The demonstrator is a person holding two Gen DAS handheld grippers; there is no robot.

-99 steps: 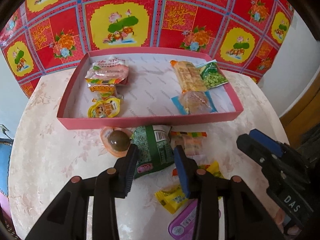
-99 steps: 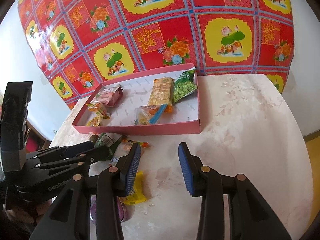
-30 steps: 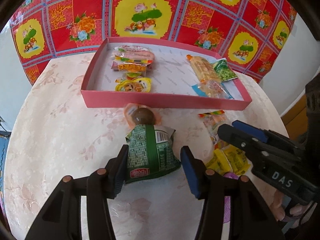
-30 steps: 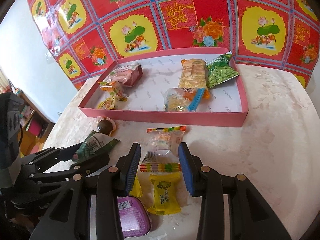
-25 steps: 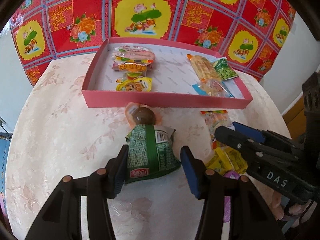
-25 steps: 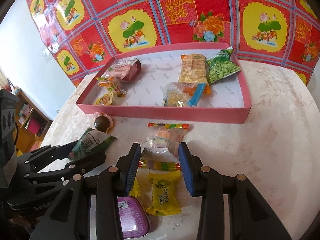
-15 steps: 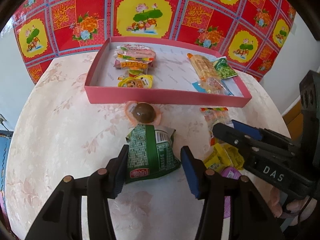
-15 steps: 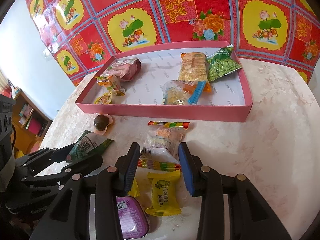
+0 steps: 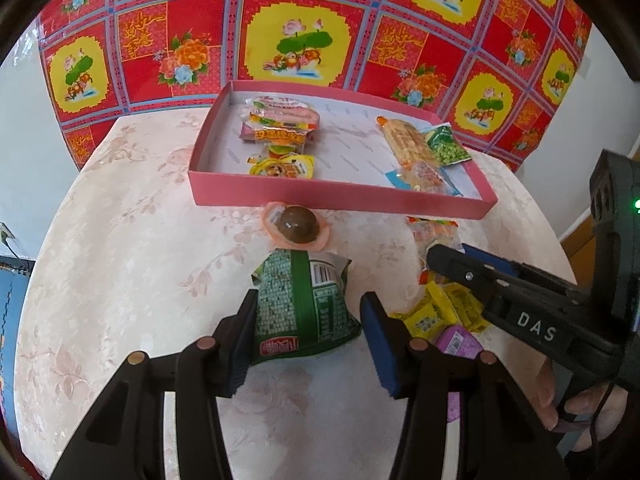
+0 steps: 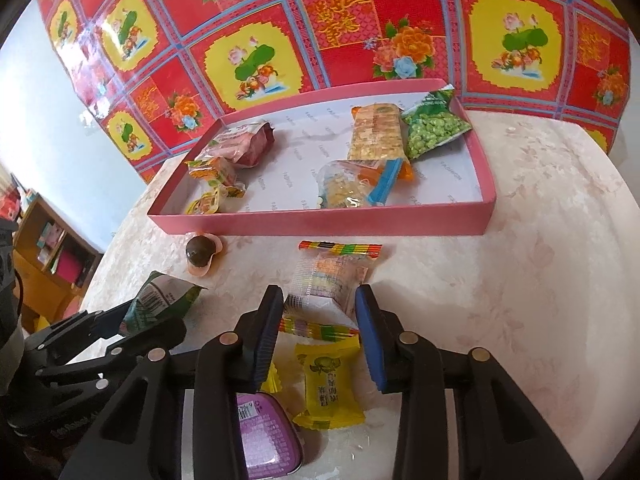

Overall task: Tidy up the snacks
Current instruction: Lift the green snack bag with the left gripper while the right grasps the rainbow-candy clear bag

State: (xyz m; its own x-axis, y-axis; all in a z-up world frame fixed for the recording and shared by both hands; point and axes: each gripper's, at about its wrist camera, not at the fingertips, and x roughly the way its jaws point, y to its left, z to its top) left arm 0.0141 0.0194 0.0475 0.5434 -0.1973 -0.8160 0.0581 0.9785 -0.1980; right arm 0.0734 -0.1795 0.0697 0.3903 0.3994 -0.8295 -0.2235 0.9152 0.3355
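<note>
Tray [image 9: 340, 202] behind loose snacks; egg [image 9: 298, 224] touching, maybe, tray's front wall.

Pink tray [image 9: 340, 200] has a bare strip of lining down its middle, between the snack cluster at its left end [image 9: 280, 136] and the packets at its right end [image 10: 376, 148]; its near wall stands between that strip and the counter [image 9: 120, 264]. Round brown sweet [image 9: 298, 225] lies just before that wall, ahead of the left tool [image 9: 306, 342]. Left counter is bare; the right tool [image 10: 318, 334] crowds the loose yellow packets [image 10: 326, 384].
</note>
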